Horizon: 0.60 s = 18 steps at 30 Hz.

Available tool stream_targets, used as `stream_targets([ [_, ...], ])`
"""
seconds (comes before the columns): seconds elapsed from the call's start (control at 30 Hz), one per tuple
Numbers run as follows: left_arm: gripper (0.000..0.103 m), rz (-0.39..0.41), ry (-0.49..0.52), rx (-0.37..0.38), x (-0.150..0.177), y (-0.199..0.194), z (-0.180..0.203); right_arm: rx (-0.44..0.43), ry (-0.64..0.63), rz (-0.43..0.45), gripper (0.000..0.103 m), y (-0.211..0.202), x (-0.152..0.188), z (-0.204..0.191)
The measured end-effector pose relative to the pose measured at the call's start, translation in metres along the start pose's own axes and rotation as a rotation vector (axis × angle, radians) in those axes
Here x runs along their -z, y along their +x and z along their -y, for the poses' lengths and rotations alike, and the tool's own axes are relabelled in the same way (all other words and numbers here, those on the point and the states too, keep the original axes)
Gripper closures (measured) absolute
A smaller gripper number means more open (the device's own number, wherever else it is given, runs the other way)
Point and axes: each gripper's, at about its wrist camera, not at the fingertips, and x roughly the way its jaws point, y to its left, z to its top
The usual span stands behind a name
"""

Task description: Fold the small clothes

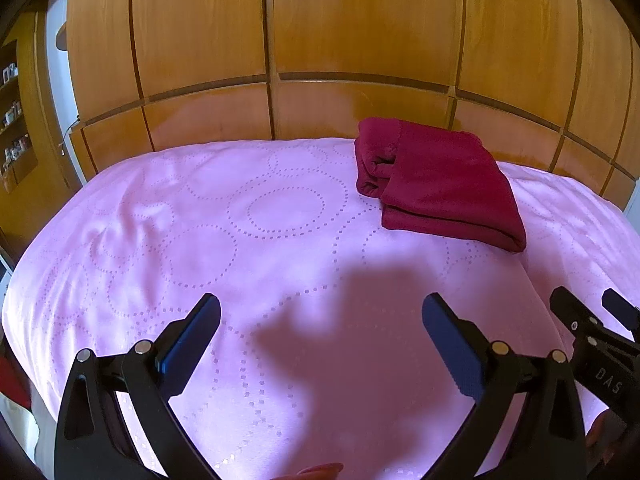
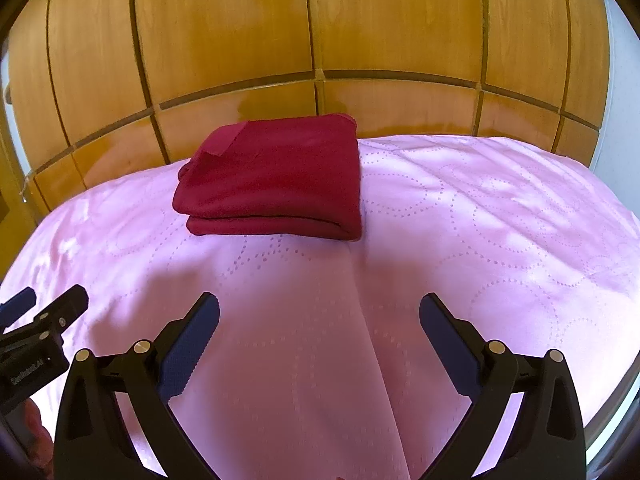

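Note:
A dark red garment [image 1: 436, 184] lies folded into a thick rectangle at the far side of a pink bedspread [image 1: 240, 220]. In the right wrist view the same red garment [image 2: 276, 176] sits straight ahead, left of centre. My left gripper [image 1: 320, 312] hovers open over the near part of the bed, holding nothing, with the garment ahead and to its right. My right gripper [image 2: 320, 308] is also open and holding nothing, well short of the garment. Each gripper shows at the edge of the other's view: the right gripper [image 1: 592, 312] and the left gripper [image 2: 44, 304].
Wooden wardrobe panels [image 1: 280, 40] rise directly behind the bed. A shelf with small items [image 1: 12, 120] stands at the far left. The pink bedspread [image 2: 480, 220] has a dotted ring pattern and a crease running toward me. A hand's fingertip [image 1: 320, 470] shows at the bottom edge.

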Motion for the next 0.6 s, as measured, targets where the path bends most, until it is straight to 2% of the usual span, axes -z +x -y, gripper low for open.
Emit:
stream_targets([
  [0.6, 0.002, -0.018, 0.018, 0.012, 0.0004, 0.0016, 0.0009, -0.002, -0.003, 0.004, 0.004, 0.0005, -0.0015, -0.0037],
])
